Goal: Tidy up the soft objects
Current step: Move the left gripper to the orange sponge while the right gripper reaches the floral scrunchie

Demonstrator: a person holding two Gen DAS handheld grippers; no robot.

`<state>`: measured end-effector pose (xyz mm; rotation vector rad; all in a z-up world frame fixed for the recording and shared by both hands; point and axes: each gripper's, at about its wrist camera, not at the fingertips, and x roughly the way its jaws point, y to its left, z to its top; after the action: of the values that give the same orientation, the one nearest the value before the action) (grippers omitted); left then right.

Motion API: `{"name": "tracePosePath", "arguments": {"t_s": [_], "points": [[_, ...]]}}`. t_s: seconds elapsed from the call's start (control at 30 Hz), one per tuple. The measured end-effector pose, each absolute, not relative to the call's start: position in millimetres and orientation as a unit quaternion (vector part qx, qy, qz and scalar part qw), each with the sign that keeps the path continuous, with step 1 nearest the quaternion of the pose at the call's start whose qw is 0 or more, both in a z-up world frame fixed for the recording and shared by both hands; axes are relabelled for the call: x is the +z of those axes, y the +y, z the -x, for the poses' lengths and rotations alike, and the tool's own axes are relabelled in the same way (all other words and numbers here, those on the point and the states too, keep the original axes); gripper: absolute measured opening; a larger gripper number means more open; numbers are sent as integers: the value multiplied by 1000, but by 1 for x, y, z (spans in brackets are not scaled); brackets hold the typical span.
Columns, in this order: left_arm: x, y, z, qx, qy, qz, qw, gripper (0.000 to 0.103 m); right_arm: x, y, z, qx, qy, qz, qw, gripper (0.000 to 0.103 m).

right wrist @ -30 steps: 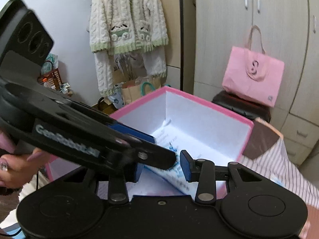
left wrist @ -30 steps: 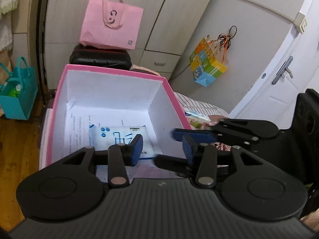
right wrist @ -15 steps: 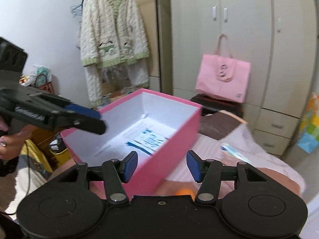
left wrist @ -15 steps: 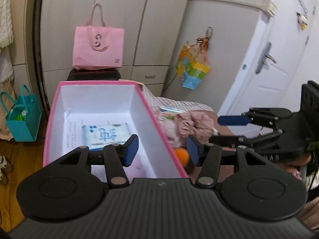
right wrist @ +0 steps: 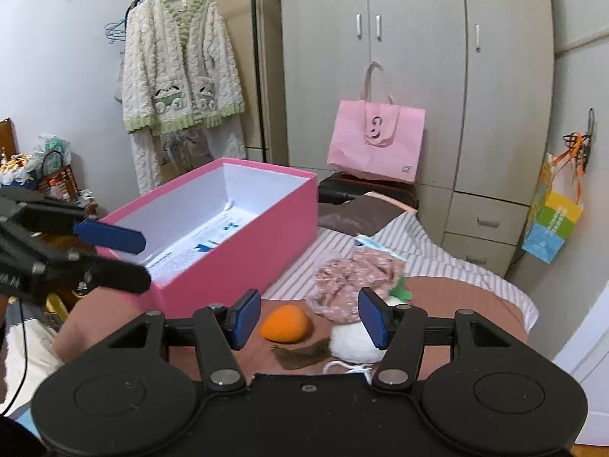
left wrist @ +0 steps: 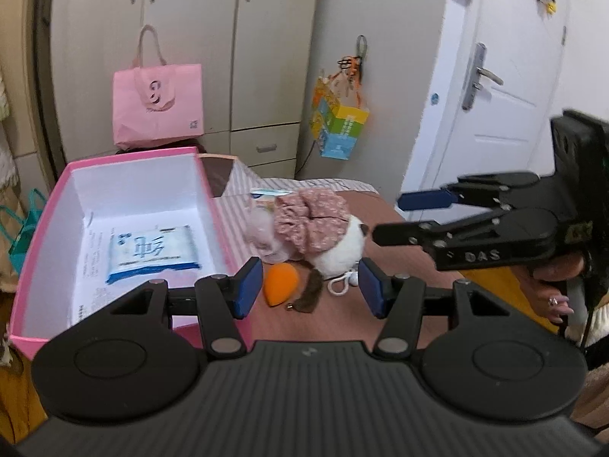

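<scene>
Soft things lie in a small heap on the bed (left wrist: 384, 205), to the right of the pink box (left wrist: 213, 205), and neither pair of tongs holds any of them. Farthest left in the left wrist view, the box stands open with its white inside showing; a blue-and-white tissue pack (left wrist: 152, 253) lies flat on printed paper on its floor. Just beside the box's right wall sits the orange sponge (left wrist: 281, 282), egg-shaped, on the brown cover. Next to it a brown furry strip (left wrist: 309, 297) trails from a white plush toy (left wrist: 338, 251), and a pink floral scrunchie (left wrist: 312, 217) rests on top of the toy, touching it. A white cord loop (left wrist: 338, 285) lies at the toy's near side.

The left tongs (left wrist: 310, 291) hang above the bed with jaws wide, the sponge and the furry strip showing between the blue pads. The right tongs (left wrist: 388, 215), seen from the side at the right edge of that view, are also spread, one blue-tipped finger above the other black one, near the plush toy but apart from it.

In the right wrist view, the right tongs (right wrist: 309, 318) frame the sponge (right wrist: 283, 323) and scrunchie (right wrist: 350, 278) with jaws wide.
</scene>
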<state>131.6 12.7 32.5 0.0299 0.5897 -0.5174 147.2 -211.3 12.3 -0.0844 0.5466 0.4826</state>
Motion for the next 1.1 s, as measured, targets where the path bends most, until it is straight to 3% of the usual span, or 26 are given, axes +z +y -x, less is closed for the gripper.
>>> {"name": "tracePosePath", "arguments": {"t_s": [0.4,0.7,0.87,1.1], "points": [[-6,-47,-156,-215,283,-48,934,52,-2,-238,-165,219,233,40,947,62],[-44,-68,-186,-157,290,-52,943,50,-19,-226,-211,250,257,61,931,63],[-60,-83,-193,-114,272,-86,952,49,-25,-215,-232,246,251,85,932,74],[-77,-90,-202,-72,283,-90,952,47,-39,-206,-259,267,270,88,921,77]]}}
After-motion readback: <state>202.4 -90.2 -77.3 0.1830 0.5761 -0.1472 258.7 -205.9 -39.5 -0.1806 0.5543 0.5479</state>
